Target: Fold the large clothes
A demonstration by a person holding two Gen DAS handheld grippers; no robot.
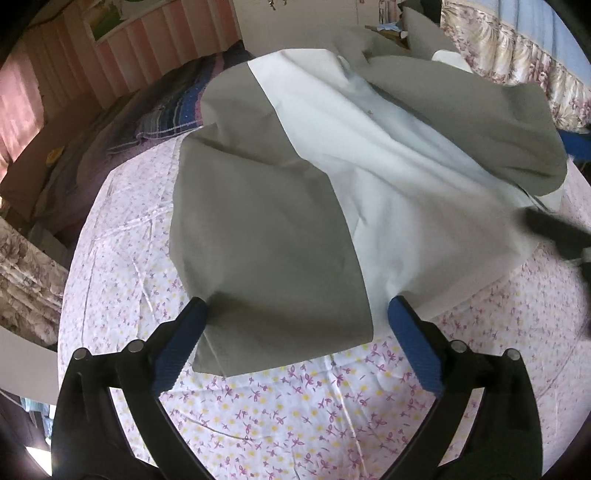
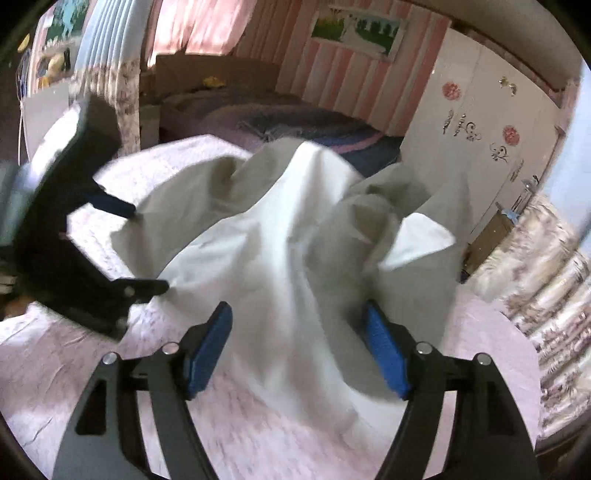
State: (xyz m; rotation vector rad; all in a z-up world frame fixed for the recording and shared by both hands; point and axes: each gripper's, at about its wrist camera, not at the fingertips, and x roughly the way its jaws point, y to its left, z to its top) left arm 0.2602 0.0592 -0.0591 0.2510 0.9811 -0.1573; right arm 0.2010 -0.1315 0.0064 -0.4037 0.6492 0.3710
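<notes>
On the bed lies one large garment (image 1: 332,177), two-tone: grey-olive panels on either side of a white middle section, crumpled into ridges along the centre, with one grey flap folded over at the near corner and a second grey part turned over at the far side. Count: one garment, two grippers, each with two blue pads. Left gripper (image 1: 297,321) hovers over the near grey flap with its jaws spread wide; the flap's lower edge lies between the pads (image 1: 415,347) but neither presses on it (released, nothing gripped). Right gripper (image 2: 297,347) likewise stands with jaws apart, white cloth passing between the blue fingers (image 2: 208,349) with no pinch visible; this view is motion-blurred, so fine contact is uncertain. From the right wrist view the left gripper appears at the garment's left edge, black body with blue tips near the cloth. Surface: a bedsheet (image 1: 258,406), white with small purple and yellow flowers, lightly creased, garment resting directly on it. Beyond the garment a dark striped blanket (image 1: 166,110) lies bunched. Room: pink-and-white striped wall (image 2: 332,74) with one framed picture (image 2: 356,31), a white wardrobe (image 2: 480,122) with red flower decals, and floral curtains (image 1: 517,55) at the side.
</notes>
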